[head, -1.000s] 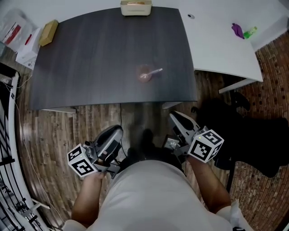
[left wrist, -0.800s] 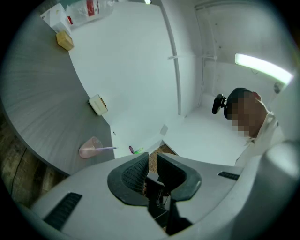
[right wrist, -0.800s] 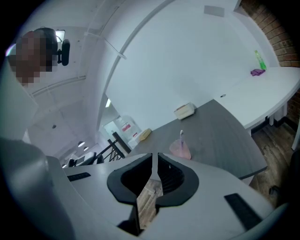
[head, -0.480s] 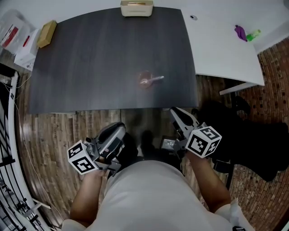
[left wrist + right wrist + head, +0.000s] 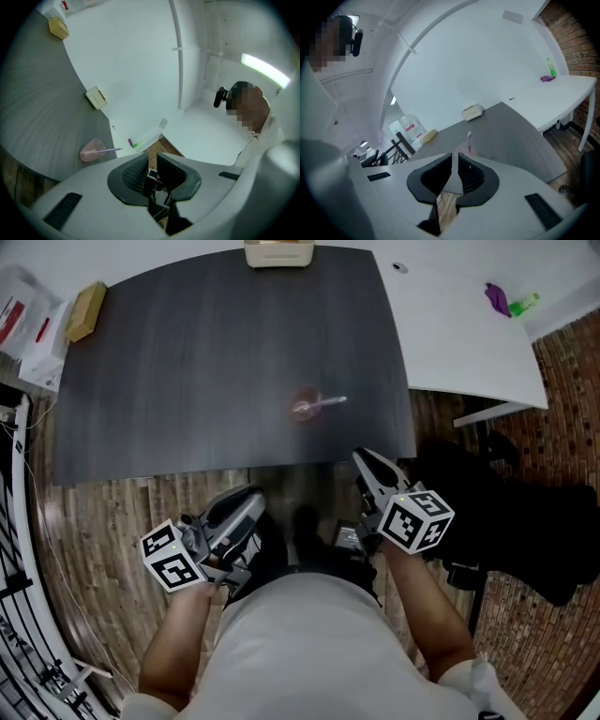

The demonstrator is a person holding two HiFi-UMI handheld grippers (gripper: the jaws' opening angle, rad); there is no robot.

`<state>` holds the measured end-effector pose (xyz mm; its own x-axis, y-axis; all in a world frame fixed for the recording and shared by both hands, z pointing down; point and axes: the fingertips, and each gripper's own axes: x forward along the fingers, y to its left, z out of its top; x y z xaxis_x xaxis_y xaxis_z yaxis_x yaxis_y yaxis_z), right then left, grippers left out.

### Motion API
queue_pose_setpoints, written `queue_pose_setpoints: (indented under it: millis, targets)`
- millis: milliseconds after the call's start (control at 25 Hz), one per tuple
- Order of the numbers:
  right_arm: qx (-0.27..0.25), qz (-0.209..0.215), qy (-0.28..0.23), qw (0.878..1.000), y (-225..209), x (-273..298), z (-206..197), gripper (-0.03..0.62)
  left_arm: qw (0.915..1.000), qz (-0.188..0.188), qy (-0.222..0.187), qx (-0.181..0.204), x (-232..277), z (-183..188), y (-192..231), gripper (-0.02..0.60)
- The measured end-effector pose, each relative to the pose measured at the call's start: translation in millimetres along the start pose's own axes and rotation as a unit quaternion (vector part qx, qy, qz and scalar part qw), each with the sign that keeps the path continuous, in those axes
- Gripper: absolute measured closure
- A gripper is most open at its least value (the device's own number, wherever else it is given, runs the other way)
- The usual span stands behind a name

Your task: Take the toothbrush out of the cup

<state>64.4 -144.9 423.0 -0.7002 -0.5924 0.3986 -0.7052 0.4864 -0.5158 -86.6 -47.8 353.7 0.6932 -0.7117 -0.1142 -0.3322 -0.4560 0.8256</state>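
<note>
Pink cup (image 5: 302,406), toothbrush (image 5: 330,401) leaning in it, near the front edge of the dark wood-grain surface (image 5: 187,352) | left gripper (image 5: 246,504) and right gripper (image 5: 371,463) off that edge | both jaws closed, empty

Grey grippers (image 5: 244,497) (image 5: 367,458), white shirt (image 5: 309,643)

Cutting the beige box (image 5: 275,251) short at the head view's top edge and the white packages (image 5: 25,322) at its left. Hiding the base of the cup (image 5: 465,150) behind the right gripper (image 5: 454,159) in that gripper's view. Showing the purple-and-green item (image 5: 506,301) on the white table (image 5: 459,343) too small to name.
</note>
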Motion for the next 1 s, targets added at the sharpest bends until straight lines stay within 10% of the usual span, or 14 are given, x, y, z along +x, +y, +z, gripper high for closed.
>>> queue_pose_setpoints:
  millis: [1000]
  targets:
    - [0.009, -0.063, 0.013, 0.998, -31.7, 84.2, 12.0, 0.525, 0.9994, 0.008, 0.031, -0.014, 24.2, 15.0, 57.7, 0.531]
